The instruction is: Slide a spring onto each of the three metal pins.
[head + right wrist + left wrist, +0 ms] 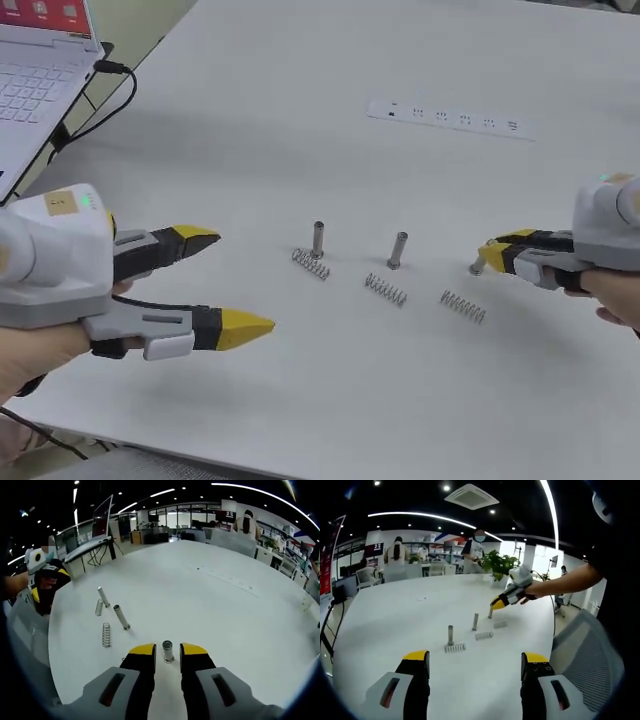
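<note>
Left claw (476, 656), jaws wide apart, before pins (450, 634) and springs (455, 647) on table (395, 610).

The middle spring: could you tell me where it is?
Head view: the middle spring lies just in front of the middle pin, between the left spring and the right spring.

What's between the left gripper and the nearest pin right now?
Ahead of the left gripper, bare table, then one spring lying close before the nearest pin, seen in the left gripper view.
</note>
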